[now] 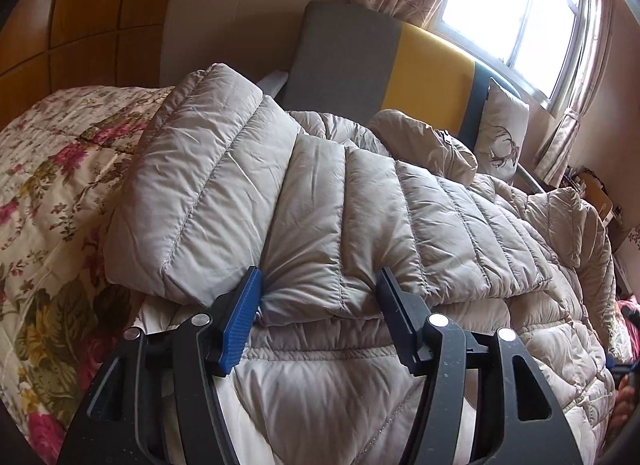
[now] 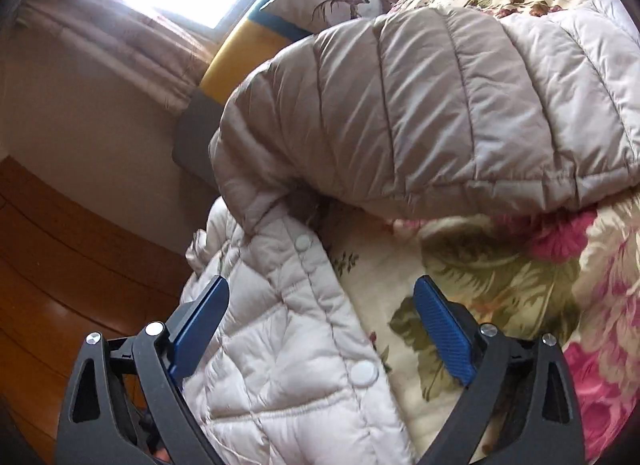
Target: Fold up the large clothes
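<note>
We see a beige down jacket [image 1: 320, 201] spread across the bed, one sleeve folded over its body. We judge it light, soft and springy, with a slick shell likely to slip, so a stitched hem or the snap placket [image 2: 316, 305] looks the surest hold. Beneath it lies a floral quilt [image 1: 52, 169], soft and yielding, with a grey and yellow headboard [image 1: 384, 61] and a bright window [image 1: 516, 5] beyond. Our left gripper [image 1: 320, 301] stands apart around the sleeve's near edge, pads not pressing. Our right gripper [image 2: 320, 325] is spread wide over the placket, gripping nothing.
</note>
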Available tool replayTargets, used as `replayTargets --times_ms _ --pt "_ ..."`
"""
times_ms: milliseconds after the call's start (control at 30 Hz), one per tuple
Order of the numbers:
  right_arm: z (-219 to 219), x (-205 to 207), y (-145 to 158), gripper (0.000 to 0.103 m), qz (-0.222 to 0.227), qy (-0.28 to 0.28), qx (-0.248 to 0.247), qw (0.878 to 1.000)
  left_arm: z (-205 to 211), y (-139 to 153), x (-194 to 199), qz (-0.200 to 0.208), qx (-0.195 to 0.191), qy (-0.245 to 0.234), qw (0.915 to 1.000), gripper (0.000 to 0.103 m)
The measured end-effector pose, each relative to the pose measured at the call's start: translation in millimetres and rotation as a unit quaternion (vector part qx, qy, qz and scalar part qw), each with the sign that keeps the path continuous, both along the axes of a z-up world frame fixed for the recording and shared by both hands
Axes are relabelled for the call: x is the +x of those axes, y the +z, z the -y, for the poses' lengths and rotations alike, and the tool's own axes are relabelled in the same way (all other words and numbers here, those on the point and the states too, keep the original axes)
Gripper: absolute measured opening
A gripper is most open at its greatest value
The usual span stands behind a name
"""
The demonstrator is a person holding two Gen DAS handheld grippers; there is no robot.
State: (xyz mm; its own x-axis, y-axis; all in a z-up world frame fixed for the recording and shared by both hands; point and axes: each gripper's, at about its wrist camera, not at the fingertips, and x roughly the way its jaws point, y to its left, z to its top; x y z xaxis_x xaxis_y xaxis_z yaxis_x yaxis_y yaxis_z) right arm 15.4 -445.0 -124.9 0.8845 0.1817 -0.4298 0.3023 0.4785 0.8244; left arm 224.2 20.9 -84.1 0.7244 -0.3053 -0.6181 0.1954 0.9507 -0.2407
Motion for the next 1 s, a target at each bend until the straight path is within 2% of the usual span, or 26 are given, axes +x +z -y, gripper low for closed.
replayTargets --times_ms 67,200,300,367,400,467,500,533,567,633,767,867,1000 --pt "15.6 5.7 -4.7 0.096 0.005 -0.029 0.027 0.999 4.0 0.4 -0.6 0.001 0.009 -0.002 1.0 0.065" --pt "51.0 -2.0 -16.3 0.095 0.04 -0.108 0.113 0.987 9.0 1.6 -1.9 0.007 0.024 -0.006 0.9997 0.085" --pt "66.9 -5.5 -17.8 0.093 0.05 -0.156 0.135 0.977 11.9 1.2 -1.7 0.007 0.031 -0.006 0.9995 0.087" --pt "80.2 -10.8 -23.6 0.076 0.05 -0.19 0.153 0.968 12.0 1.1 -1.4 0.007 0.031 -0.006 0.9995 0.087" --pt "88.5 -17.2 -29.7 0.071 0.051 -0.208 0.17 0.962 12.2 1.2 -1.5 0.008 0.031 -0.005 0.9995 0.088" --pt "99.5 -21.2 -40.4 0.05 0.051 -0.226 0.2 0.952 11.6 1.1 -1.3 0.008 0.031 -0.006 0.9995 0.089" --pt "105.3 -23.7 -42.8 0.042 0.046 -0.232 0.206 0.95 11.2 0.8 -0.8 0.008 0.029 -0.006 0.9995 0.089" --pt "111.3 -27.8 -42.9 0.029 0.044 -0.237 0.204 0.949 10.9 0.4 -0.3 0.008 0.027 -0.006 0.9996 0.089" --pt "119.0 -33.7 -43.0 0.022 0.046 -0.237 0.2 0.949 10.6 0.2 0.2 0.008 0.026 -0.006 0.9996 0.089" --pt "125.6 -36.9 -40.4 0.015 0.043 -0.237 0.185 0.953 10.5 0.3 -0.1 0.008 0.026 -0.006 0.9996 0.089" --pt "133.6 -49.6 -26.6 0.008 0.033 -0.245 0.14 0.959 8.3 -0.4 0.5 0.01 0.017 -0.007 0.9998 0.09" --pt "133.8 -50.3 -1.0 0.007 0.019 -0.25 0.071 0.965 8.9 -0.7 0.3 0.01 0.016 -0.009 0.9998 0.091" --pt "129.9 -51.2 36.4 0.005 -0.008 -0.277 -0.017 0.961 10.2 -0.2 -0.3 0.012 0.013 -0.015 0.9997 0.098"
